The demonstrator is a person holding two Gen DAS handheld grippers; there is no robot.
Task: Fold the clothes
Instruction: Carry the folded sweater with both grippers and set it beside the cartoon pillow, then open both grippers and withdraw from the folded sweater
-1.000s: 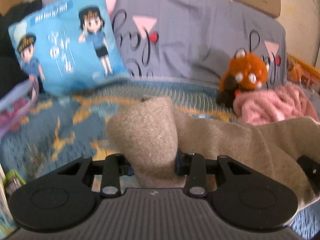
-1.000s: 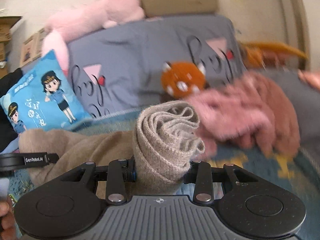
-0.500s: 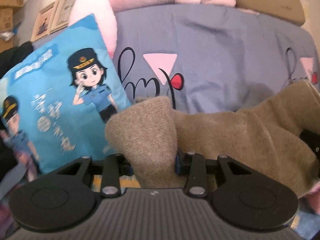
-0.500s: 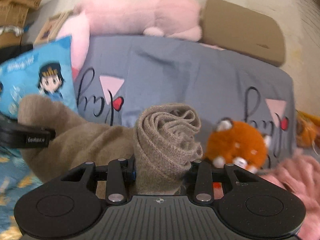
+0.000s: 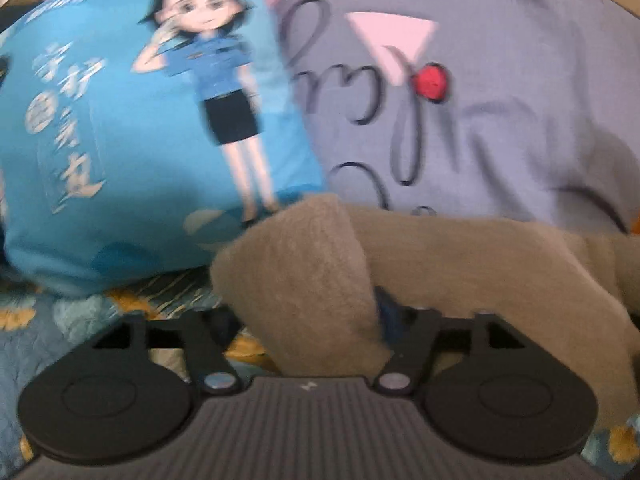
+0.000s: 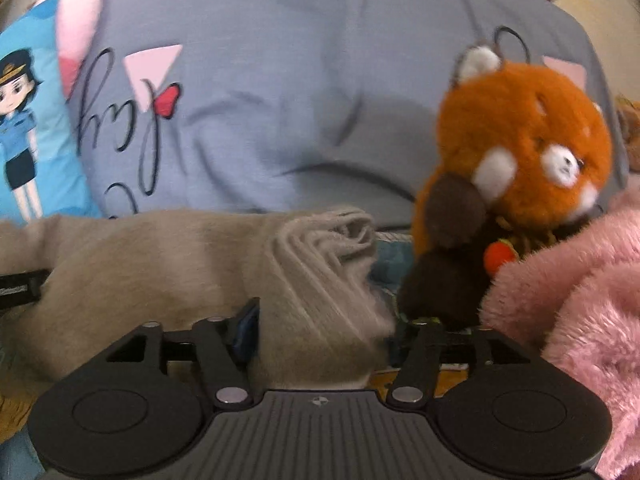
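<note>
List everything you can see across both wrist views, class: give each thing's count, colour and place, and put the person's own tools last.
knit garment: one, beige, lying on the bed between both tools, one bunched end in each.
cartoon cushion: one, bright blue, far left, leaning on the pillow.
pillow: one, grey-blue with pink triangles, behind the garment.
red panda plush: one, orange and brown, right of the garment.
fluffy fabric: one, pink, far right.
bedspread: one, blue with yellow pattern, underneath.
left hand-held gripper: one, black, jaws opening around the garment's end.
right hand-held gripper: one, black, jaws opening likewise.
</note>
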